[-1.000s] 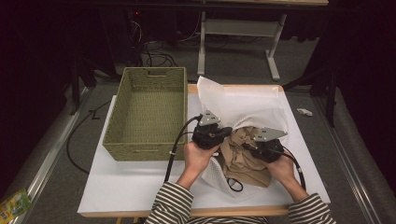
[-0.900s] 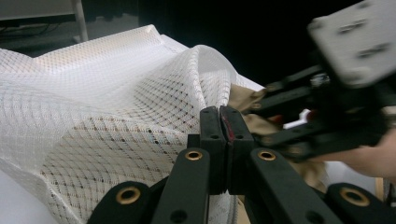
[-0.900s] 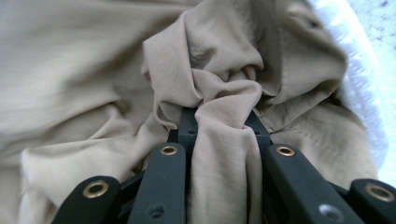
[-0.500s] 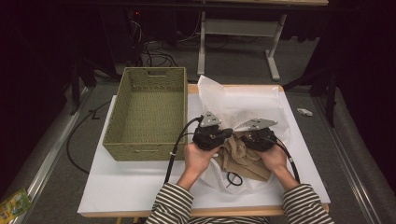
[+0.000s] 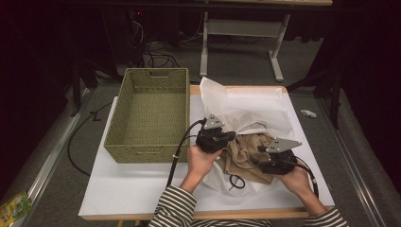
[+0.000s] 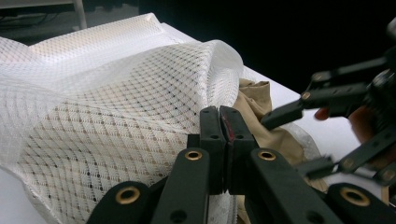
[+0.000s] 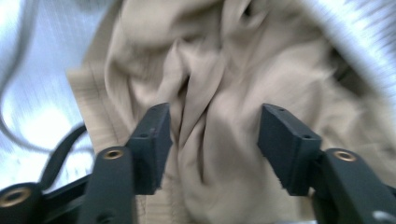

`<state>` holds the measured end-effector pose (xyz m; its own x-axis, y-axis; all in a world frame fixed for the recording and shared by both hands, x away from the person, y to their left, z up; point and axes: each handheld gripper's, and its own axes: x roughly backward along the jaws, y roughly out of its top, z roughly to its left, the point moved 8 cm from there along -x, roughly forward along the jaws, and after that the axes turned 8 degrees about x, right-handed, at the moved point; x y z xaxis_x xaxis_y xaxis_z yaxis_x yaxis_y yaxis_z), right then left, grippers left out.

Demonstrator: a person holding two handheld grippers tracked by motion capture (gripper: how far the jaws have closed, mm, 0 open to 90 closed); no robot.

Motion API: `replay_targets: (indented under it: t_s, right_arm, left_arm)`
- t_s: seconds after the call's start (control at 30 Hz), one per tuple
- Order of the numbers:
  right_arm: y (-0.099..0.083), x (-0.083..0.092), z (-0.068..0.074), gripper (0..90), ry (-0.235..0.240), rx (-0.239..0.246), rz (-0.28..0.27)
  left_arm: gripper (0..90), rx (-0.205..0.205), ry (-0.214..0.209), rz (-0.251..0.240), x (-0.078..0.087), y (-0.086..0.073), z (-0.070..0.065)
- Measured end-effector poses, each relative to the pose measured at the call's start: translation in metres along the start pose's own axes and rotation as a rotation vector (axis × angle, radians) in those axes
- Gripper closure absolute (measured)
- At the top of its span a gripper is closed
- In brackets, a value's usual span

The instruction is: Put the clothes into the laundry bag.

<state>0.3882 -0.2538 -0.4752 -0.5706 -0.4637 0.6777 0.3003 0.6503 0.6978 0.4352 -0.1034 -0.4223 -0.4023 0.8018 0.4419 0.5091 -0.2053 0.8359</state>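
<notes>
A white mesh bag lies crumpled on the white table sheet, and a tan garment spills from its near opening. My left gripper is at the bag's left side. In the left gripper view its jaws are pressed shut on the mesh, which lifts into a hump. My right gripper hovers over the tan cloth from the right. The right gripper view shows it open, with the blurred garment between and beyond the jaws. The left gripper view also catches the right gripper beside the garment.
An empty woven basket stands on the left of the table, touching the sheet. A black cord loop lies by the near edge of the bag. A small white object sits on the floor at the right.
My right gripper went in toward the bag, then drew back toward the near right over the tan garment. The left gripper has stayed in place on the mesh.
</notes>
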Motion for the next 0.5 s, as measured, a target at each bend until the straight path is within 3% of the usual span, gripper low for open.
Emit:
replay_targets:
  t_s: [0.1,0.2,0.23,0.3,0.4,0.5]
  right_arm:
    - [-0.011,-0.017,0.006,35.0,0.053,-0.012,0.052]
    - [-0.021,-0.038,0.015,27.7,0.112,0.012,0.114]
    - [-0.021,-0.039,0.015,27.7,0.116,0.005,0.109]
    - [-0.022,-0.040,0.015,27.8,0.134,-0.027,0.100]
    - [-0.023,-0.040,0.016,30.5,0.156,-0.036,0.100]
    - [-0.023,-0.040,0.017,42.6,0.194,-0.046,0.106]
  left_arm:
    - [88.6,0.001,0.001,0.003,0.000,-0.001,0.000]
    - [88.6,0.001,0.005,0.007,0.001,-0.001,0.000]
    - [88.6,-0.001,0.008,0.005,0.002,-0.001,0.001]
    - [88.6,0.003,0.005,0.004,0.002,0.000,0.002]
    - [88.6,0.001,0.001,0.009,-0.001,-0.002,0.000]
    - [88.6,-0.007,0.003,0.020,-0.005,-0.002,-0.002]
